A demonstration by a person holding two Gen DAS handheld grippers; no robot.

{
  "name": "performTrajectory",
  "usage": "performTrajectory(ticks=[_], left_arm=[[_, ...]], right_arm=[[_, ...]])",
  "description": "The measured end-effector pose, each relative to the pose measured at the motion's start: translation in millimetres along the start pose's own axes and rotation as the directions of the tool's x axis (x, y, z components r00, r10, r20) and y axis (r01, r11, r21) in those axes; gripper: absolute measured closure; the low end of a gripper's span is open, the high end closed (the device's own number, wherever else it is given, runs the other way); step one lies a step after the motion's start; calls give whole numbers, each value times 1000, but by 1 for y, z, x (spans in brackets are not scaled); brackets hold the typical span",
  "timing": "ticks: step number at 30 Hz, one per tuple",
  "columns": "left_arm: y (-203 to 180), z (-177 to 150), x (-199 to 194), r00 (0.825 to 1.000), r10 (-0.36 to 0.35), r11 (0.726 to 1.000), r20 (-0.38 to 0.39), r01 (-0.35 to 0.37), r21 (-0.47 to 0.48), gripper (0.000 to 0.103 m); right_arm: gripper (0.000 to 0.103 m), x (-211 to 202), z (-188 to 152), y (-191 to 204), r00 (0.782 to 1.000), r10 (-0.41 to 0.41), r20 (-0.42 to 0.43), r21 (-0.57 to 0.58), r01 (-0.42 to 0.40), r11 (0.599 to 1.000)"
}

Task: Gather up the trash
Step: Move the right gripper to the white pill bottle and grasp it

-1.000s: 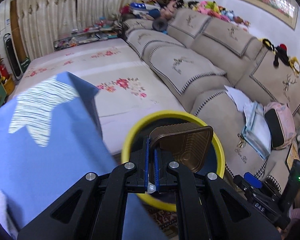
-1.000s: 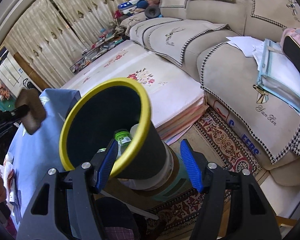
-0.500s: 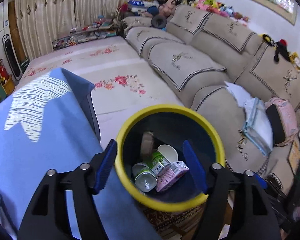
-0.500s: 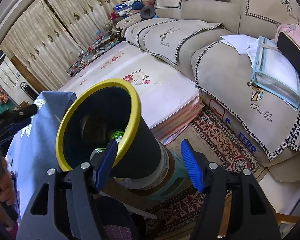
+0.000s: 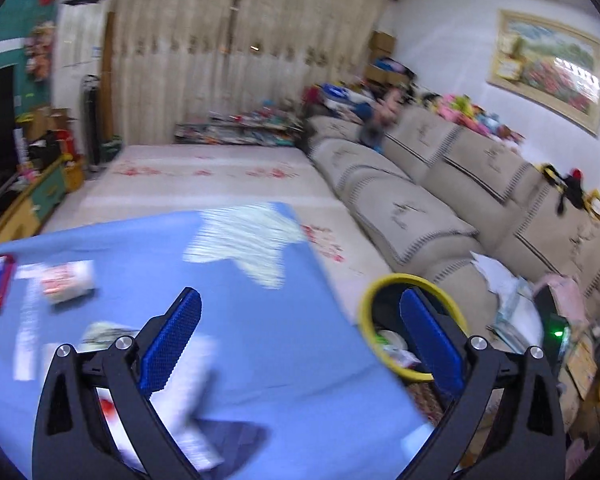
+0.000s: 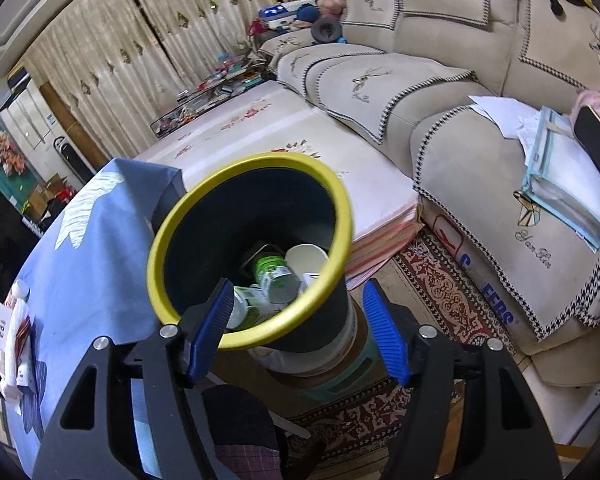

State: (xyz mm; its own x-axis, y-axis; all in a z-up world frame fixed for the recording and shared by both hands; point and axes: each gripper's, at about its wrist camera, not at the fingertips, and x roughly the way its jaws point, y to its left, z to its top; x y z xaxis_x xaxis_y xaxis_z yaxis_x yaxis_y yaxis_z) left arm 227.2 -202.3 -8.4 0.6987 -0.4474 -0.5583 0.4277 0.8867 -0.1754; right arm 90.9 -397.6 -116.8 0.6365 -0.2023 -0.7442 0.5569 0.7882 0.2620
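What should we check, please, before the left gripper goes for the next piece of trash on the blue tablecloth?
1. Left gripper empty: ok, its jaws stand wide apart with nothing between them.
2. Right gripper empty: ok, open, hovering by the bin's near rim.
3. Yellow-rimmed bin upright with room left: ok; a paper cup and a green-labelled bottle lie near its bottom.
4. Trash remaining on the blue tablecloth: ok, a red-and-white wrapper lies at its left side.
5. Wrapper's exact shape and grasp edge: cannot tell, the left view is motion-blurred.
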Motion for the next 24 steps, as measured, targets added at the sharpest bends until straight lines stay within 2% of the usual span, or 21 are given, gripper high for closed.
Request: performTrajectory(ticks=[6,9,14,18,21,24], left_arm=[[91,-9,-44,986,150,988,77,-146,-59,5],[133,-14,-54,978,190,977,83,-181,-111,5],[184,-25,-62,956,274,955,108,-257,-148,5],[207,-32,-60,934,333,937,126,-313,-154,5],[229,-40,-62,914,381,919,139,-358,-164,5],[248,-45,-65,903,407,903,139,-375,-208,5]], right_arm=[[39,-1,1,40,1000,1,-7,-74,-1,997],[39,-2,3,67,1000,0,-4,-120,0,993],[37,-1,7,110,1000,1,1,-189,0,982],[37,4,9,147,1000,16,-5,-247,-17,969],[37,7,13,186,999,51,-16,-306,-54,951],[37,9,18,238,991,128,-43,-387,-134,912]])
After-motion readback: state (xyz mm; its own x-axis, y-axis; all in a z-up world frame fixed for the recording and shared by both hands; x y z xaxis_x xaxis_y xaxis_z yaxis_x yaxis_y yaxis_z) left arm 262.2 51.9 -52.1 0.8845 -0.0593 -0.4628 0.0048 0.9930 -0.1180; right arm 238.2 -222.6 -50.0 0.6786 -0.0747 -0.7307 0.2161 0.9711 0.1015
